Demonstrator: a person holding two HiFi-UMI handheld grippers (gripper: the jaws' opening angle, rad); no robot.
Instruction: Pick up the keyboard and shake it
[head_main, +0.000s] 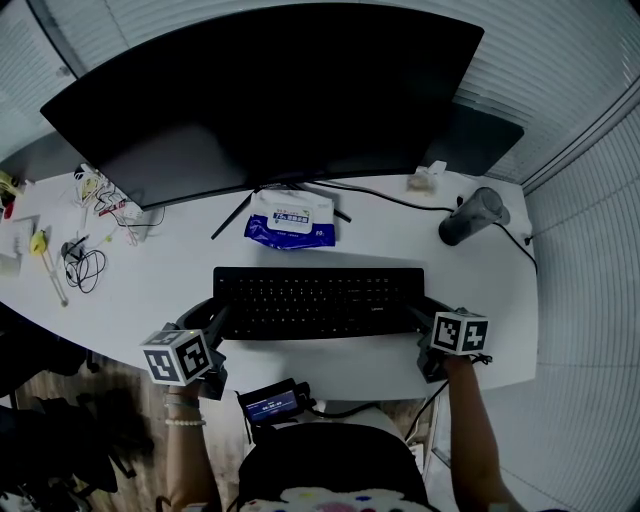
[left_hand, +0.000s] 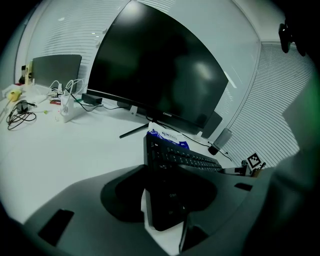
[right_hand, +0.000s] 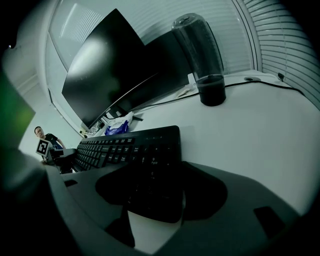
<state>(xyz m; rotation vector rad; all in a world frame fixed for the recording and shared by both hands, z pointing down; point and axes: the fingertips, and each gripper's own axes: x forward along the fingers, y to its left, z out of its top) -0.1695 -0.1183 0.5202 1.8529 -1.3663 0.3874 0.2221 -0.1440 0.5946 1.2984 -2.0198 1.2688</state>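
bench (head_main: 130, 300): keyboard (head_main: 318, 300) at its near middle | left gripper (head_main: 217, 320): fingers clamped on keyboard's left end | right gripper (head_main: 423, 316): fingers clamped on its right end | step, likely lift: raise both ends together, level; keep squeeze firm; shake clear of wipes pack (head_main: 290, 218)

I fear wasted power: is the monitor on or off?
Showing nothing: the monitor screen is black in every view, with only faint reflections. Off or asleep, cannot tell.

The left gripper (head_main: 218, 320) and the right gripper (head_main: 420, 312) tilt down. Each has an end of the keyboard (head_main: 318, 298) pinched between its jaws.
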